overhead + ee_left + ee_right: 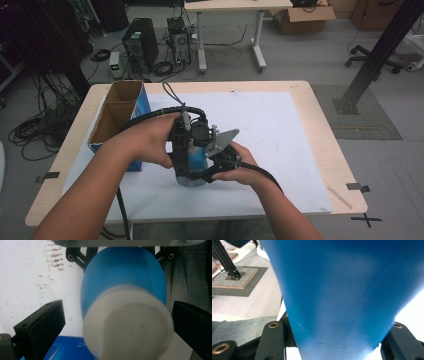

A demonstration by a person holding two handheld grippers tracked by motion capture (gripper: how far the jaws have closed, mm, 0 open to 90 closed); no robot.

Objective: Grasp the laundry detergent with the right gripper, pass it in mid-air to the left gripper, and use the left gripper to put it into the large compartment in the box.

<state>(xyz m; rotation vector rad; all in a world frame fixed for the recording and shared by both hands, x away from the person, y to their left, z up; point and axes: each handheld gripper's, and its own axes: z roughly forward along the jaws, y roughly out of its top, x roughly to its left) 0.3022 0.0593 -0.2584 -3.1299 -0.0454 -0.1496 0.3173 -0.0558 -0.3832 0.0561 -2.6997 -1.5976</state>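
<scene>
A blue bottle point(196, 164) with a white cap point(127, 327) is held just above the white mat point(280, 130), between both hands. My right gripper point(209, 172) comes in from the right and is shut on the bottle's blue body point(342, 290), one black jaw on each side. My left gripper point(186, 158) reaches down from the upper left. Its jaws stand around the cap end of the bottle point(122, 275), with a gap showing beside the left pad point(42, 325). In the high view the cap is hidden behind the left gripper's body.
An open cardboard box point(117, 112) with a blue side stands on the table's left part, close to my left hand. The mat reaches far to the right and back. Beyond the table lie floor cables, computers and a black post.
</scene>
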